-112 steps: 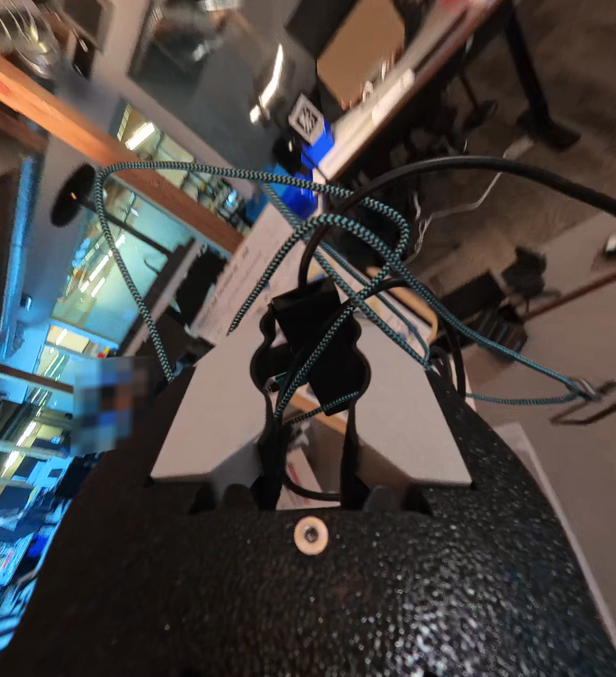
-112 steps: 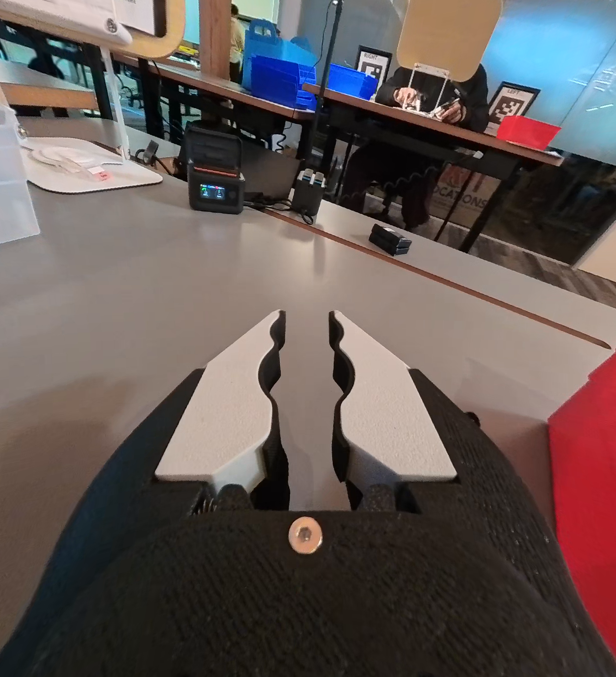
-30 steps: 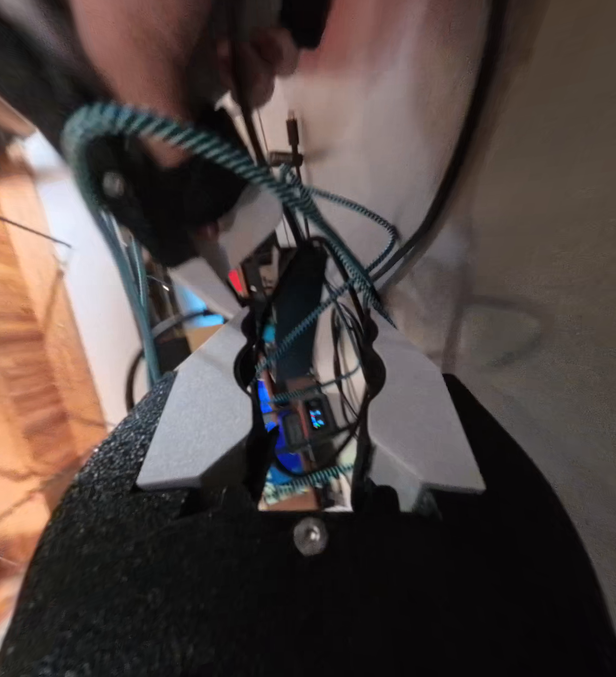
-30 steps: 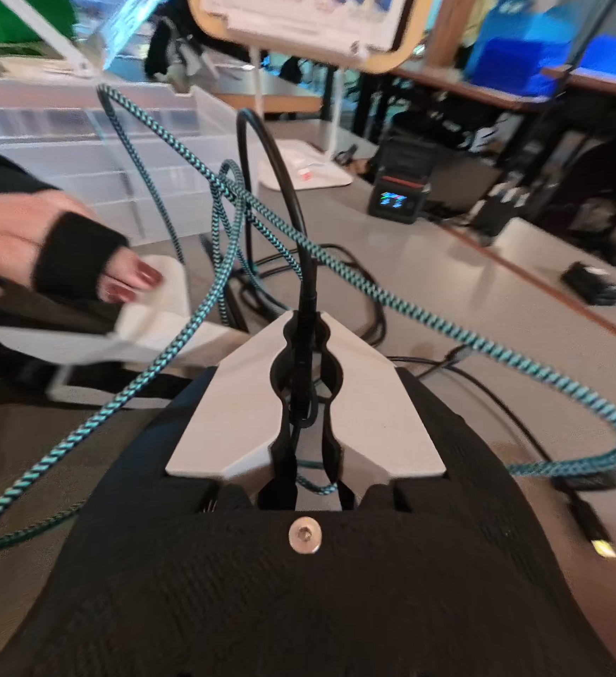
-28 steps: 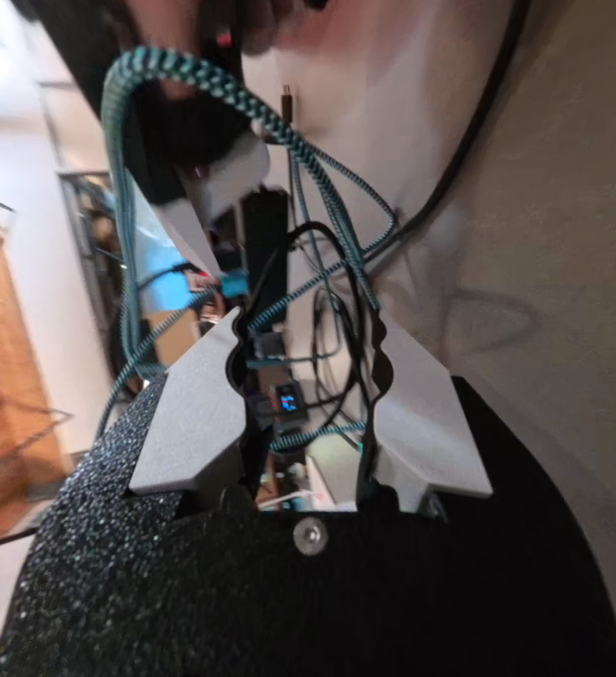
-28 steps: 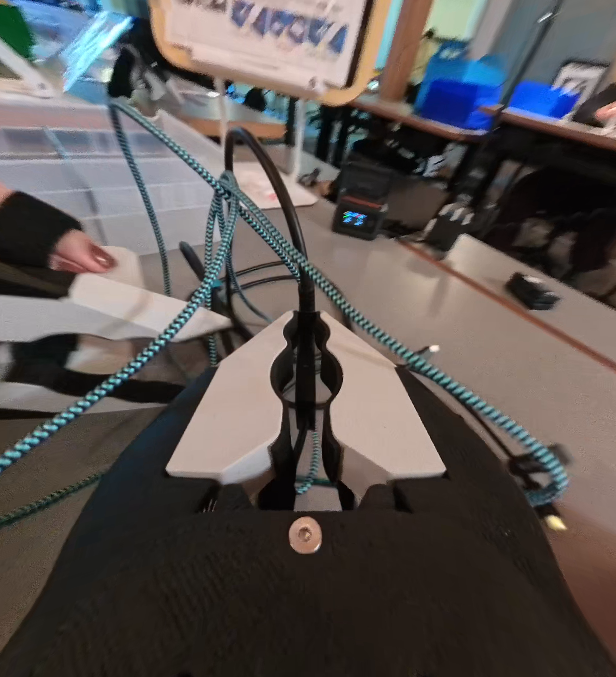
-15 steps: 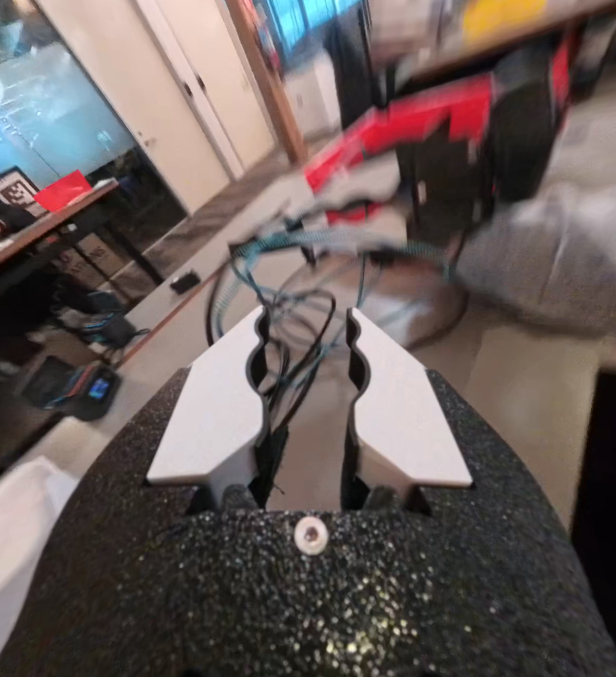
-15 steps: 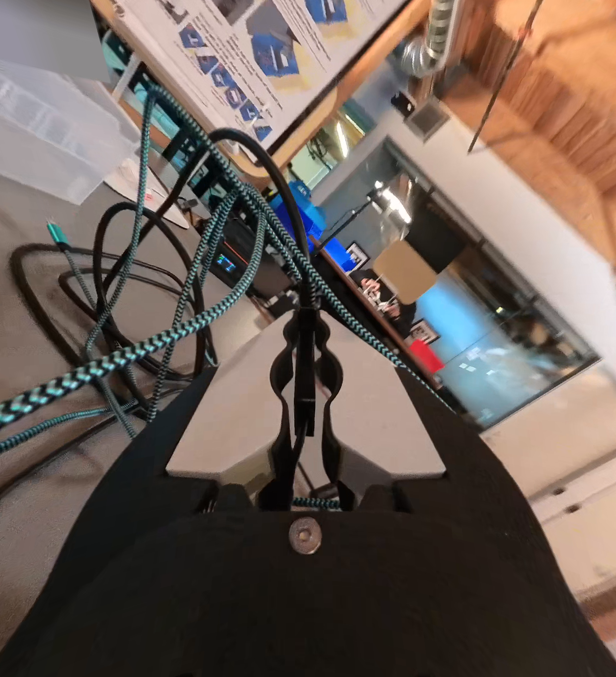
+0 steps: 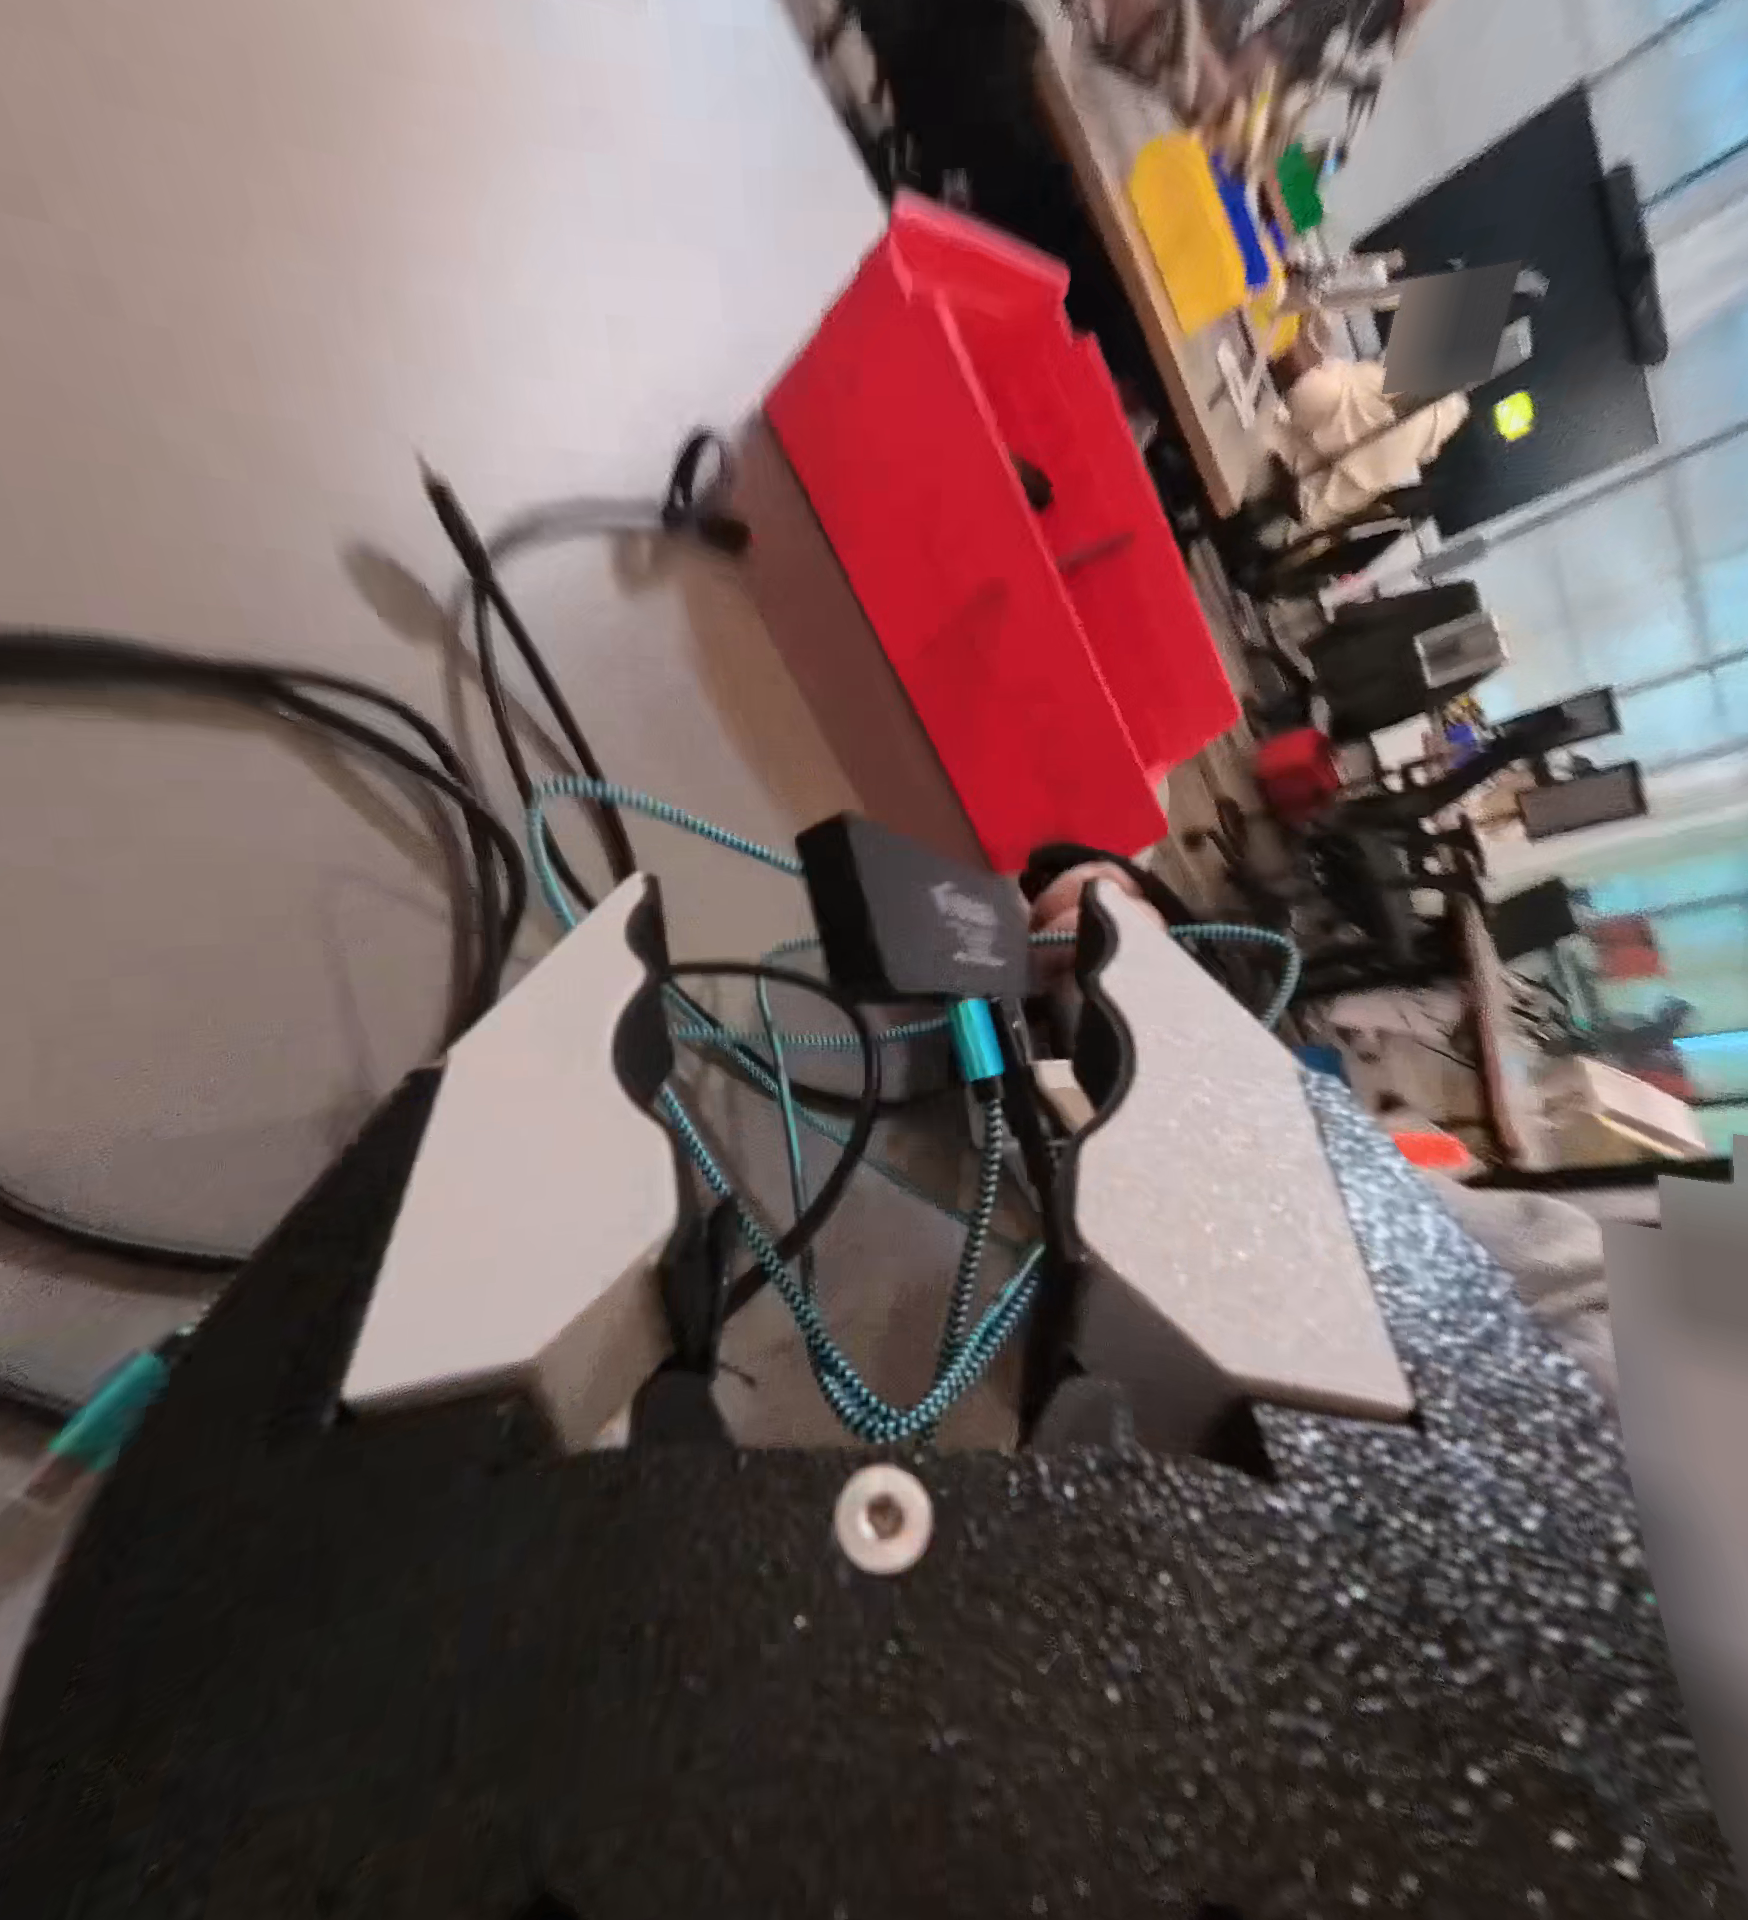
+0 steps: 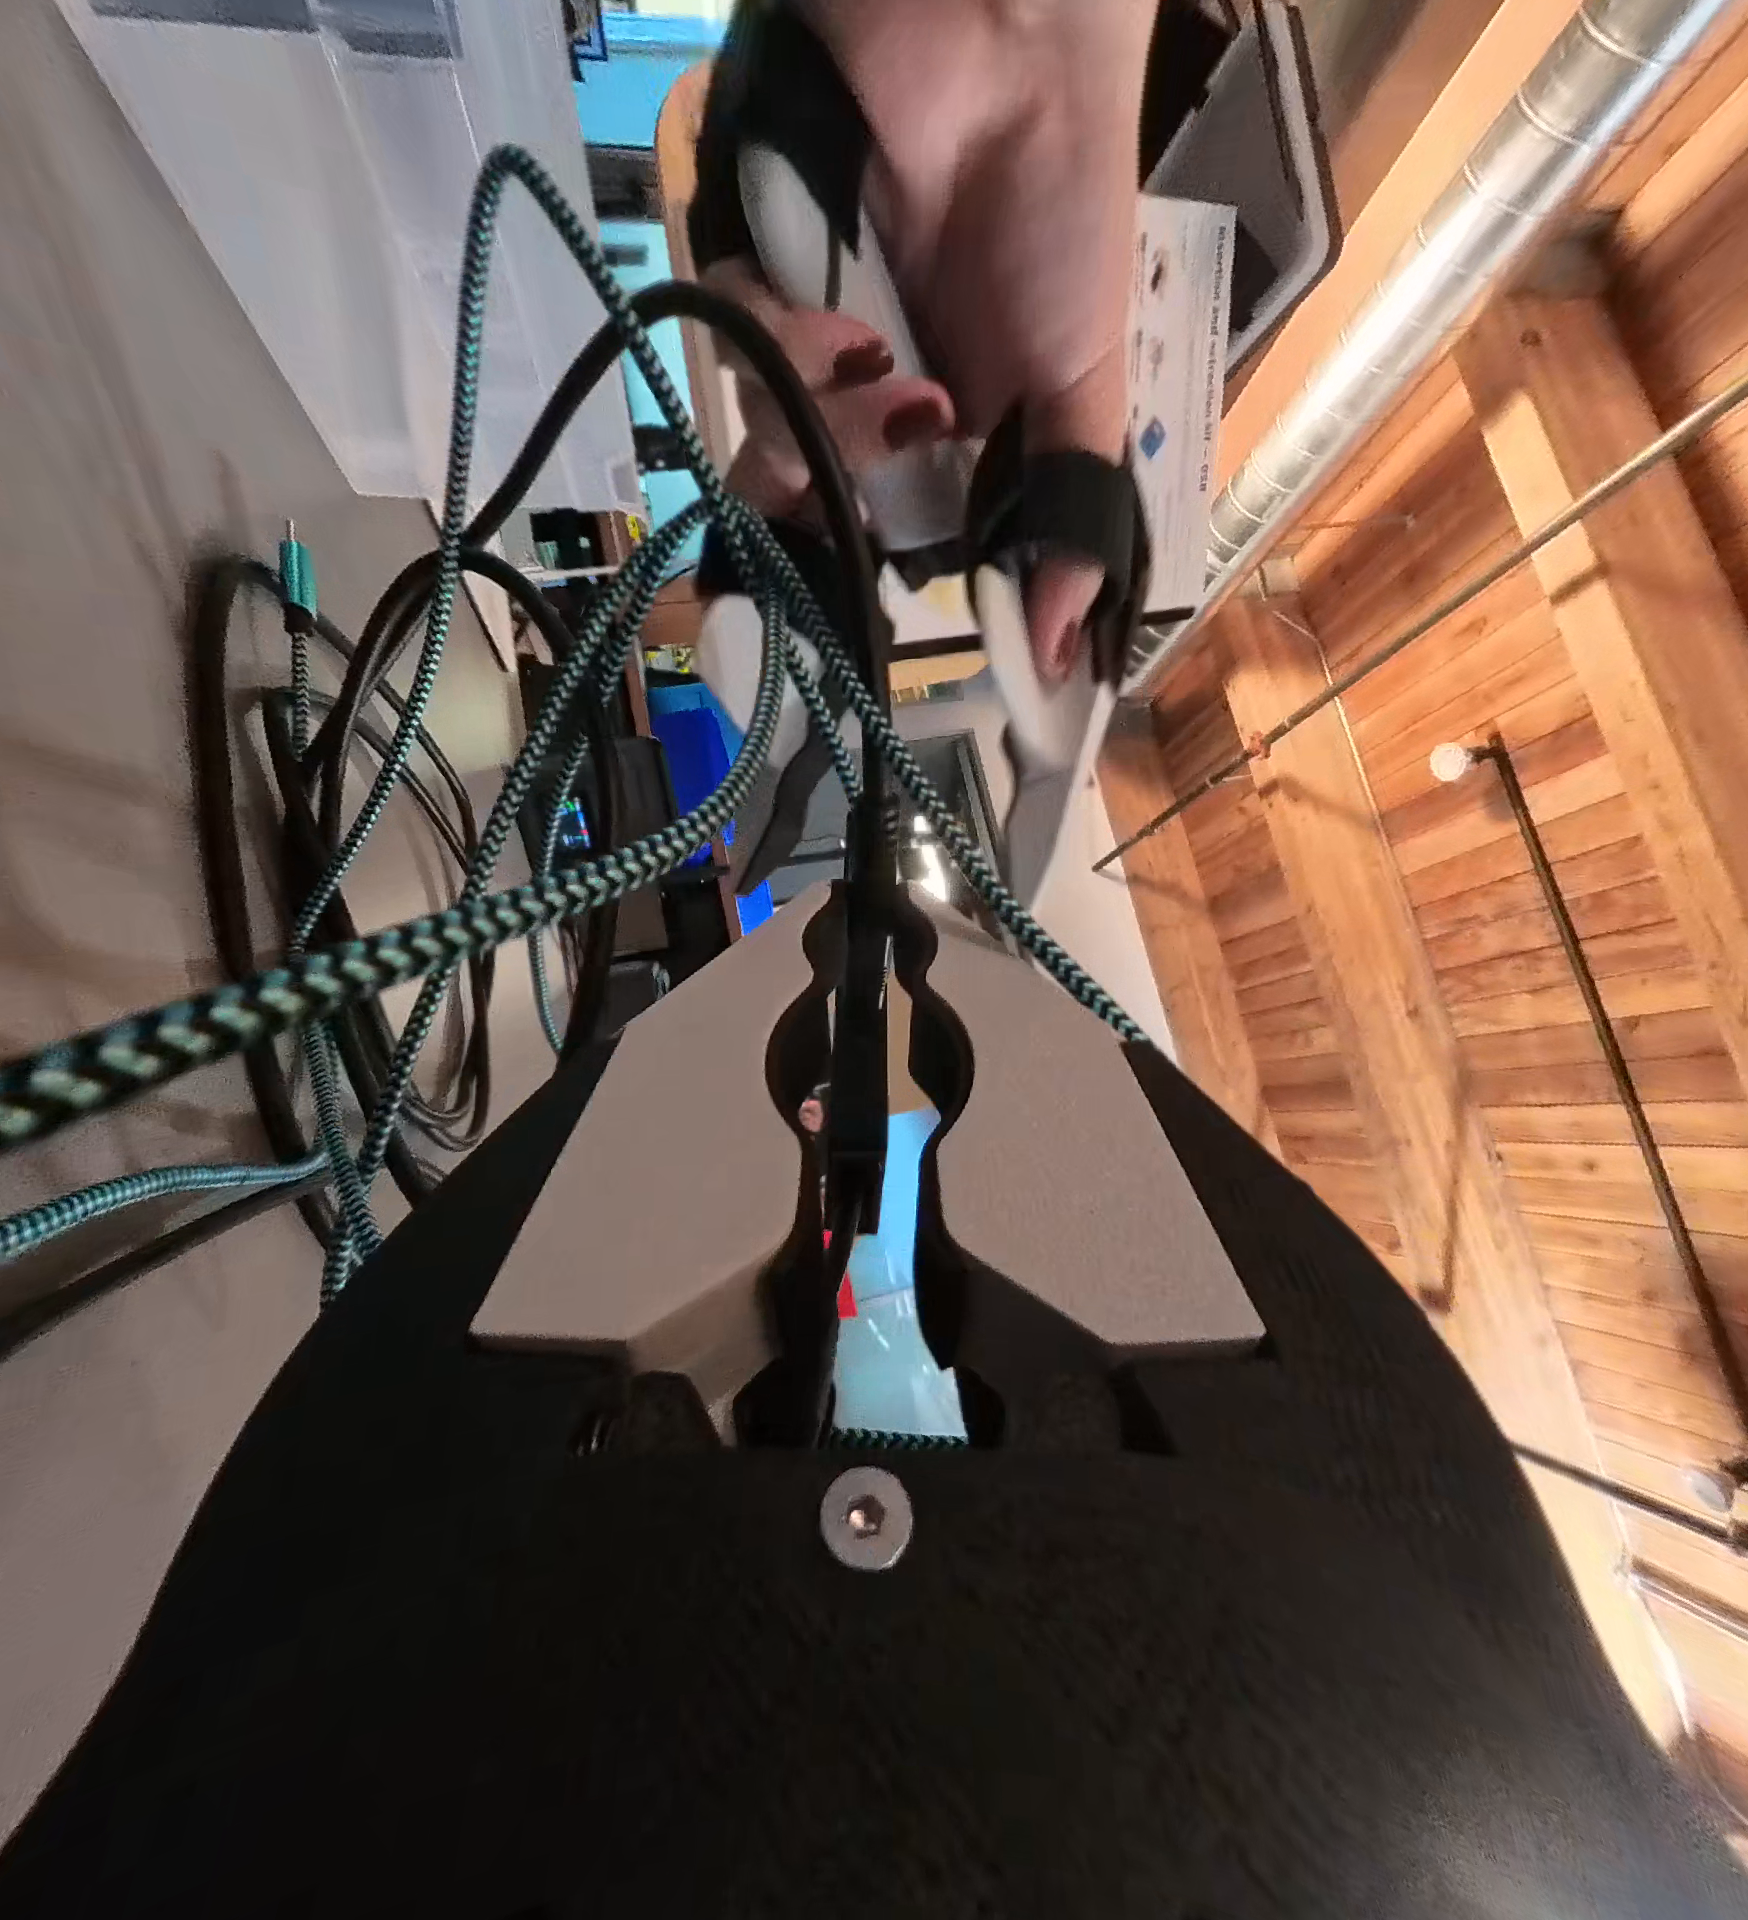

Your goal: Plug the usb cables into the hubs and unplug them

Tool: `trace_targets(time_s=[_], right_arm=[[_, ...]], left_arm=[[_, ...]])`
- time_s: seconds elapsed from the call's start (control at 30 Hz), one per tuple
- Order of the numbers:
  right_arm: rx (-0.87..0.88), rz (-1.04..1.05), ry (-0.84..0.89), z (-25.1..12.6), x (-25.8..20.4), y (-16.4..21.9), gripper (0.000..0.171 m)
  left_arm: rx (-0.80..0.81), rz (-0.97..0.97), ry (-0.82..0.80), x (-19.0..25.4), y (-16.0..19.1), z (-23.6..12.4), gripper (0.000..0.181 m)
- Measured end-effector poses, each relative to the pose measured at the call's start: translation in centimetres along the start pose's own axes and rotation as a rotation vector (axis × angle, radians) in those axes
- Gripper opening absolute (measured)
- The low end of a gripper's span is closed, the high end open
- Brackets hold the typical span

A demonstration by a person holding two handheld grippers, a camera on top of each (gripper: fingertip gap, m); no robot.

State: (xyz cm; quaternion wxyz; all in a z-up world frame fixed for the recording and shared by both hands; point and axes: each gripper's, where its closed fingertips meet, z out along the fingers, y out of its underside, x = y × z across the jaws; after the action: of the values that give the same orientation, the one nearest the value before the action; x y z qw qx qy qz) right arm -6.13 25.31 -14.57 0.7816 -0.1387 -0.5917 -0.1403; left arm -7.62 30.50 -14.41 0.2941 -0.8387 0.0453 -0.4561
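L wrist view, tilted + blurry. Far left: black cables (image 9: pixel 226 727) looped on the grey table (image 9: pixel 174 312); a teal plug (image 9: pixel 106 1397) lies loose on the table at the lower left edge. Centre: L gripper (image 9: pixel 865 914) open, jaws well apart, gripping nothing. Between and just past its tips: black hub (image 9: pixel 917 920), lifted off the table, w/ a teal-plug braided cable (image 9: pixel 979 1049) and a black one plugged into its near end. Braided loops hang down between the jaws. Right of the hub: red bin (image 9: pixel 995 540) on the table, then bg desks, blurred.

R wrist view, rolled sideways. Left: table (image 10: pixel 49 520) w/ black cable coils (image 10: pixel 236 831) and a loose teal plug (image 10: pixel 298 571). Braided cable (image 10: pixel 226 1023) crosses in front from the lower left. Centre: R gripper (image 10: pixel 870 914) closed on a black plug (image 10: pixel 859 1060), pinched edge-on between the pads; its black cable (image 10: pixel 797 416) arcs up and away from the tips. Past it: the person's hand (image 10: pixel 974 312) on the other gripper. Right: wood ceiling, metal duct (image 10: pixel 1472 239).
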Motion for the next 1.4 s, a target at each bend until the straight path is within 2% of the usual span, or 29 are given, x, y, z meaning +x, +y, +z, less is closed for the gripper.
trace_targets(time_s=[0.1, 0.13, 0.17, 0.27, 0.37, 0.43, 0.47, 0.57, 0.63, 0.67, 0.73, 0.77, 0.8, 0.83, 0.9, 1.07, 1.13, 1.2, 1.3, 1.33, 1.4], right_arm=[[0.003, -0.011, 0.007, 0.0, 0.2, -0.1, 0.006], [0.004, -0.014, -0.003, 0.0, 0.0, -0.1, 0.006], [0.005, -0.016, -0.009, 0.0, -0.1, -0.2, 0.006], [0.018, 0.061, -0.065, 0.0, -0.7, -0.3, 0.008], [0.073, 0.220, -0.188, -1.6, -0.8, -1.5, 0.021], [0.064, 0.399, -0.277, -3.1, -0.3, -1.5, 0.036], [0.069, 0.527, -0.336, -4.0, -0.1, -1.5, 0.037], [0.080, 1.074, -0.578, -7.4, 1.1, -1.6, 0.044], [0.116, 1.342, -0.660, -9.5, 2.7, -1.2, 0.044], [0.140, 1.432, -0.623, -9.9, 4.1, -0.7, 0.043], [0.218, 1.604, -0.294, -9.0, 9.0, 1.4, 0.043], [0.338, 1.684, -0.183, -9.1, 11.2, 1.1, 0.037], [0.387, 1.755, -0.158, -8.8, 11.8, 0.5, 0.031], [0.318, 1.807, -0.189, -7.6, 10.7, 0.4, 0.031], [0.125, 1.820, -0.268, -5.0, 7.3, 0.5, 0.042], [0.040, 1.909, -0.292, -0.9, 4.7, 0.6, 0.046], [0.122, 1.965, -0.360, -0.3, 4.7, -0.8, 0.036], [0.136, 1.950, -0.316, -0.2, 4.7, -0.4, 0.010], [0.162, 1.925, -0.398, -0.8, 4.3, -0.7, 0.009], [0.148, 1.898, -0.431, -1.0, 4.1, -0.6, 0.009], [0.091, 1.782, -0.502, -1.4, 3.7, 0.1, 0.008]], left_arm=[[-0.112, -0.078, 0.049, -0.6, 1.6, 1.4, 0.054], [-0.103, -0.097, 0.150, 0.5, 1.5, 1.6, 0.029], [-0.081, -0.111, 0.233, 1.4, 1.3, 1.6, 0.013], [-0.007, -0.013, 0.270, 1.7, 0.9, 1.4, 0.012], [0.190, 0.083, 0.280, 2.5, -1.0, -0.2, 0.009], [0.358, 0.141, 0.290, 3.0, -2.5, -2.2, 0.008], [0.439, 0.169, 0.290, 3.2, -3.0, -3.1, 0.008], [0.665, 0.226, 0.299, 3.6, -4.0, -5.4, 0.008], [0.780, 0.256, 0.322, 4.1, -3.9, -6.4, 0.008], [0.830, 0.278, 0.329, 4.4, -3.7, -6.7, 0.007], [0.892, 0.344, 0.314, 5.0, -3.2, -6.7, 0.008], [0.906, 0.378, 0.314, 5.4, -2.8, -6.4, 0.007], [0.922, 0.402, 0.310, 5.8, -2.4, -6.1, 0.007], [0.944, 0.426, 0.316, 6.2, -2.1, -5.9, 0.008], [1.001, 0.441, 0.374, 7.5, -1.4, -5.8, 0.007], [1.050, 0.422, 0.480, 8.7, 0.1, -4.5, 0.007], [1.052, 0.403, 0.502, 8.5, 0.6, -4.2, 0.007], [1.049, 0.381, 0.555, 8.7, 0.9, -4.5, 0.007], [0.990, 0.356, 0.557, 8.3, 1.6, -4.1, 0.008], [0.970, 0.338, 0.505, 7.7, 1.7, -3.8, 0.012], [0.898, 0.334, 0.228, 5.1, 1.6, -2.3, 0.053]])
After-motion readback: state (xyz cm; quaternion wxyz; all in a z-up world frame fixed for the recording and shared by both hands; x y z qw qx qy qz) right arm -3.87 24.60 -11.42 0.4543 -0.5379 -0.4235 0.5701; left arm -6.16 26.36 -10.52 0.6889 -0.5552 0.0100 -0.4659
